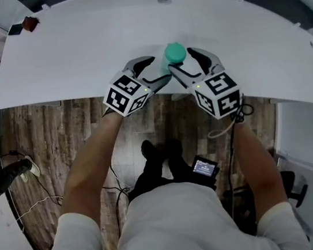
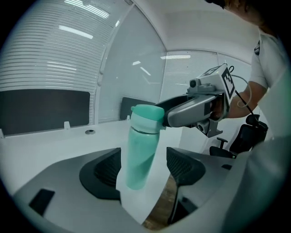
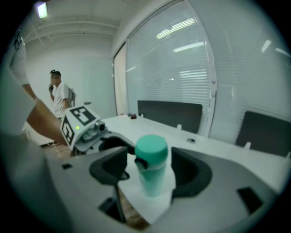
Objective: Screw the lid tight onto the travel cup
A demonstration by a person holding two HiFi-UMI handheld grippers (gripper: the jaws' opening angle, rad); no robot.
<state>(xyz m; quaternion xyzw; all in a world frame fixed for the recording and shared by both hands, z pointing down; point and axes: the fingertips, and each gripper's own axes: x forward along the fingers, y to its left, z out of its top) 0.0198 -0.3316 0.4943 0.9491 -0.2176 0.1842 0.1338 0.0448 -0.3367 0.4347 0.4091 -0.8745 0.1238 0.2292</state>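
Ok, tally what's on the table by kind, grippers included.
Teal travel cup, lid on: 1
Grippers, left gripper and right gripper, jaws open either side of the cup: 2
Small red object, far corner: 1
Small dark object beside it: 1
Total: 5

Travel cup [image 1: 168,62] body mostly hidden under lid [image 1: 175,52], far red object [image 1: 29,23] unidentifiable

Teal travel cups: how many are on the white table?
1. The teal plastic travel cup stands at the white table's near edge, between the left gripper and right gripper; none seems hidden.
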